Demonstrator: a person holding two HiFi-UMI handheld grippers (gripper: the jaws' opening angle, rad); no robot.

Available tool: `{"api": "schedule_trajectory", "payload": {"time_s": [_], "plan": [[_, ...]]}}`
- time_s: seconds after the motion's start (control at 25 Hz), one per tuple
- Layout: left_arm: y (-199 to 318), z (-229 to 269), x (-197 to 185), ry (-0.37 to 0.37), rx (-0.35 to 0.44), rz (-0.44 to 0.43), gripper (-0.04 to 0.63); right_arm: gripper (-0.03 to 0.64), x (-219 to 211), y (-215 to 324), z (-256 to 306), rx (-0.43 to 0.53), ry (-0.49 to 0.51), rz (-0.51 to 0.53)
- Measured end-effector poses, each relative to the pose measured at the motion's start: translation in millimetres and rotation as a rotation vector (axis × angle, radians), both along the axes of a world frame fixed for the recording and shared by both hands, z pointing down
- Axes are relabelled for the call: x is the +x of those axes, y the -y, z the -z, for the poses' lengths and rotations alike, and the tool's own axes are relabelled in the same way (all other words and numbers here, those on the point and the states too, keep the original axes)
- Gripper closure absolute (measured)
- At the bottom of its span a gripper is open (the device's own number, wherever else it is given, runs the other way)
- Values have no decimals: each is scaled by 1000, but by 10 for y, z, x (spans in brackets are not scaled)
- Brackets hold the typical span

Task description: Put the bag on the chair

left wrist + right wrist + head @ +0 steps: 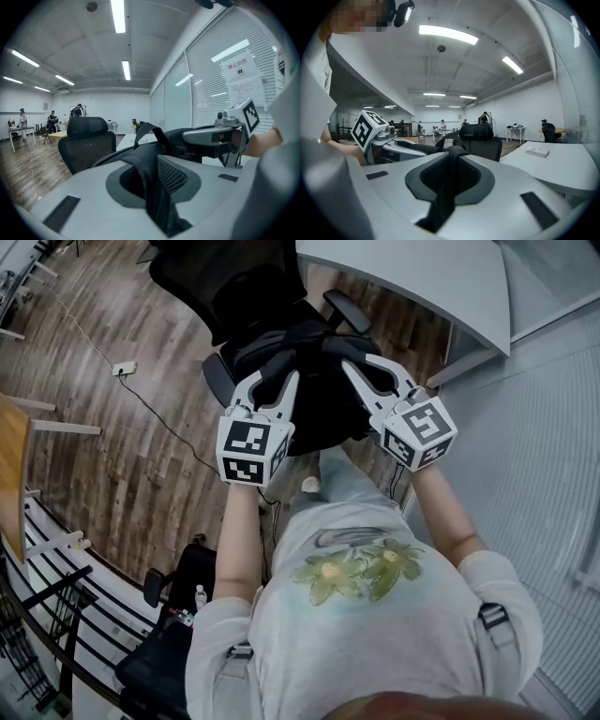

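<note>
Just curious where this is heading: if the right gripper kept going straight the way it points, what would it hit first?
The right gripper, shut on the bag strap, would likely meet the black chair's backrest, which stands almost dead ahead; how far off is unclear.

I count one bag, one office chair, one white bench, and two grippers: my left gripper and right gripper.

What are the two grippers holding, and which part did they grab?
The black bag, by its straps: the left gripper is shut on a strap, and the right gripper is shut on a strap too.
</note>
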State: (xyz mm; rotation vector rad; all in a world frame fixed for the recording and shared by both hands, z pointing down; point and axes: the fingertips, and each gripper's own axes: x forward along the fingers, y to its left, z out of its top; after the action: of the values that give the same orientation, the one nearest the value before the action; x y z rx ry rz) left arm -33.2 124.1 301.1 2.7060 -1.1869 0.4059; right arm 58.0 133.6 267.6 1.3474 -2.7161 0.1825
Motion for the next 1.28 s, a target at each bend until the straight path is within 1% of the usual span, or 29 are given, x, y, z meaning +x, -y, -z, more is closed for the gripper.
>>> {"api": "schedule_trajectory", "payload": {"time_s": [0.24,0.52,0.8,1.12,1.28], "plan": [[278,65,-4,-9,-6,31,509,577,-1,309,88,18,-1,27],[627,-3,13,-6,-26,54,509,577,18,693,32,-1,-6,51],[988,-321,-25,-1,-93,73,509,577,4,1081,-285,-81,-20,63],[1134,-873,-34,26,-218,86,509,574,56,1268,-843,-211,-37,69],[1244,-976,-48,16,-220,84,509,574,45,1396,-948,-216,-34,75]]}}
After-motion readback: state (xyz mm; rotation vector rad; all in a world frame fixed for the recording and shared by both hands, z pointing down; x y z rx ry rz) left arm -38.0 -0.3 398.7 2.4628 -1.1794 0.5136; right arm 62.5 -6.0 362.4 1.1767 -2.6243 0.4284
